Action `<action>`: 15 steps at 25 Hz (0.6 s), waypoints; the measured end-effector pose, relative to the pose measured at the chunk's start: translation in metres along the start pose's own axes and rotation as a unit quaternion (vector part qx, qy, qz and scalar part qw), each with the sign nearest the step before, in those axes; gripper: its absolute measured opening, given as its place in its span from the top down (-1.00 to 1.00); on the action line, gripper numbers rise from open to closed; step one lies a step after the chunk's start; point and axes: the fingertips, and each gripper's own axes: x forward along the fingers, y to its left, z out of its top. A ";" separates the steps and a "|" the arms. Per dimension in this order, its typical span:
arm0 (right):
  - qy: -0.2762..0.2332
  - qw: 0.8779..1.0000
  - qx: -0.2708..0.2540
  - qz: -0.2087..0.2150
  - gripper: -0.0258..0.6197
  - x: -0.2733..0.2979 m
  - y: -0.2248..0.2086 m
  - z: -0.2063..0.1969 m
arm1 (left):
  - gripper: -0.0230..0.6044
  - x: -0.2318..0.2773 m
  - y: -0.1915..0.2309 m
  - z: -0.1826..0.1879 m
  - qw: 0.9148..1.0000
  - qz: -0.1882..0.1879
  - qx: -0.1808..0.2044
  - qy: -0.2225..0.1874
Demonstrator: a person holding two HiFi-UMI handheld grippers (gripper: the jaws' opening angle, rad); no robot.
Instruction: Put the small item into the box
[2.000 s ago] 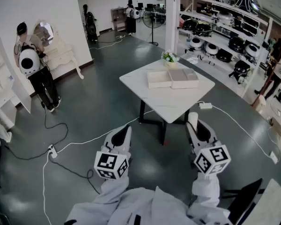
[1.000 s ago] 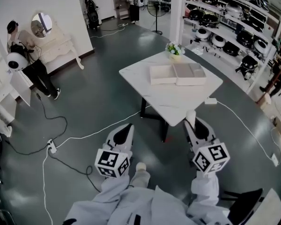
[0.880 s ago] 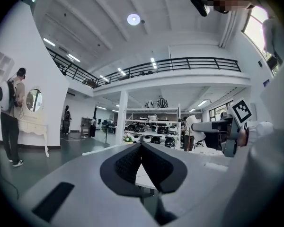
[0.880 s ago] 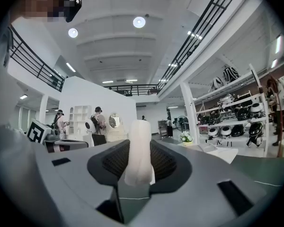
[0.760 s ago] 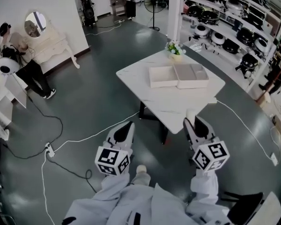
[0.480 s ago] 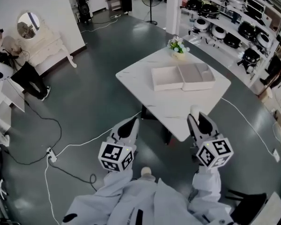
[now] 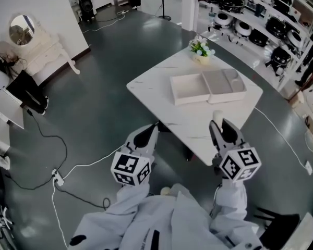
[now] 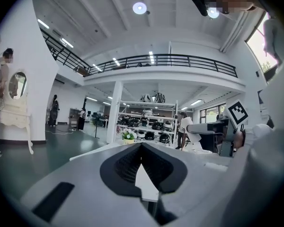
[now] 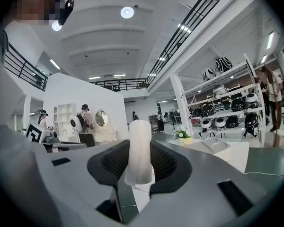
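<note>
An open white box (image 7: 189, 89) lies on the white table (image 7: 161, 87), its second half (image 7: 227, 84) folded out beside it; the right gripper view shows the box (image 9: 217, 145) ahead to the right. My right gripper (image 7: 219, 128) hovers over the table's near edge, shut on a small white tube-shaped item (image 7: 217, 117) that sticks up between the jaws (image 9: 138, 150). My left gripper (image 7: 149, 133) hangs just off the table's near left edge; its jaws meet at the tip (image 8: 142, 148) with nothing between them.
A small pot of flowers (image 7: 201, 50) stands at the table's far corner. Cables and a power strip (image 7: 56, 175) lie on the dark floor to the left. Shelves of round black-and-white gear (image 7: 261, 27) line the right. A person (image 7: 15, 82) stands by a white vanity mirror (image 7: 22, 29).
The view has come closer to the table. Both grippers have moved forward, from over the floor to the table's near edge. The right gripper still holds the white item.
</note>
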 end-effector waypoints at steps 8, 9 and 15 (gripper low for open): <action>0.004 1.000 0.014 -0.004 0.55 0.054 -0.027 -0.003 | 0.94 0.041 0.032 -0.011 1.000 0.000 -0.015 0.011; 0.005 1.000 0.017 -0.004 0.55 0.063 -0.032 -0.003 | 0.94 0.049 0.038 -0.012 1.000 0.001 -0.017 0.013; 0.019 0.999 0.026 -0.004 0.55 0.126 -0.060 -0.005 | 0.94 0.109 0.078 -0.014 0.999 -0.005 -0.028 0.026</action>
